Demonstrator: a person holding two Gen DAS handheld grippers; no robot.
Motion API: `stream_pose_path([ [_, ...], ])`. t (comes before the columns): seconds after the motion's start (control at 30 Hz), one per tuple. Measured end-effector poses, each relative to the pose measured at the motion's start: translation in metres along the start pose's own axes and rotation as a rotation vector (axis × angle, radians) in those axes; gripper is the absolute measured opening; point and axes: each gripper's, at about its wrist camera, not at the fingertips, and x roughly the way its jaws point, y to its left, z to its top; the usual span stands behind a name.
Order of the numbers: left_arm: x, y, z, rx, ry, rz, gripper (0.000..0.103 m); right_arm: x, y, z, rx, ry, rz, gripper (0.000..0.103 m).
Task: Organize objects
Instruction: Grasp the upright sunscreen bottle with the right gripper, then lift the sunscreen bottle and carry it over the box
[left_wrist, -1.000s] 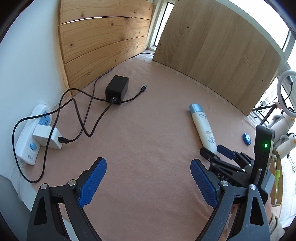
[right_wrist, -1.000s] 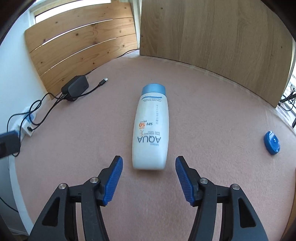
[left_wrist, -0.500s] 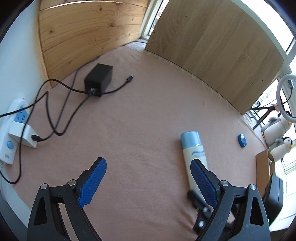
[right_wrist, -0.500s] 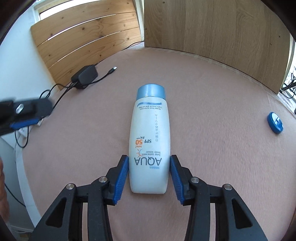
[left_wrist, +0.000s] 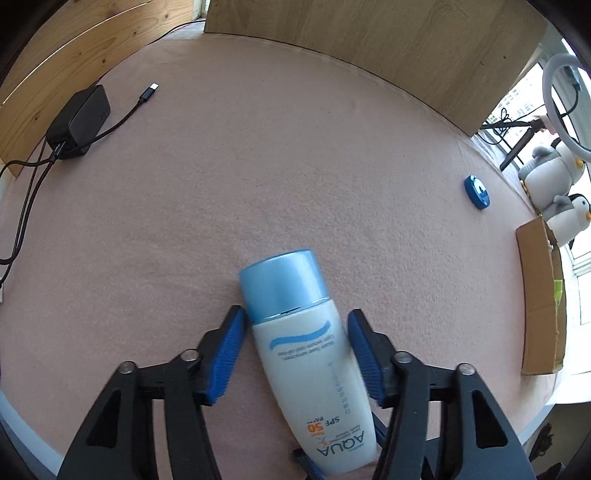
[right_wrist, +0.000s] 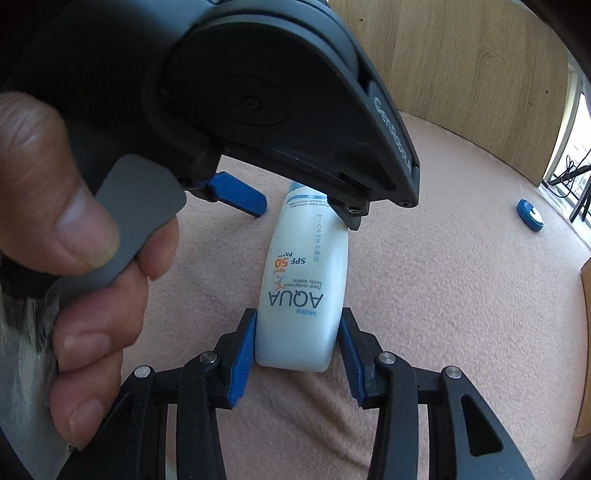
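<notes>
Sunscreen bottle (left_wrist: 310, 365) flat on the counter (left_wrist: 258, 177), blue cap pointing away from me.
My right gripper (right_wrist: 297, 347) clamps its base; my left gripper (left_wrist: 293, 347), angled steeply down, closes around its neck.

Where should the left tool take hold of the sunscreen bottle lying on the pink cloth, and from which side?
At the neck end, just below the blue cap, coming down from above. The sunscreen bottle lies flat, its narrow sides exposed, and the right tool already clamps the base. The left tool straddles that spot, jaws closing.
</notes>
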Motion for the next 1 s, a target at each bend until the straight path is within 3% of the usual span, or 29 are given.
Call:
stream_pose_path([
  [0.33,-0.009,-0.004,0.002,0.008,-0.002,0.001,0.054,-0.008,-0.009,-0.006,0.037,-0.024,0.032,0.037],
  [0.63,-0.046,-0.014,0.005,0.048,-0.060,-0.005,0.054,-0.032,-0.019,-0.001,0.047,-0.083,0.022,0.037],
  [1.0,-0.086,-0.062,0.016,0.132,-0.144,-0.015,0.054,-0.071,-0.045,0.008,0.067,-0.183,-0.021,0.037],
])
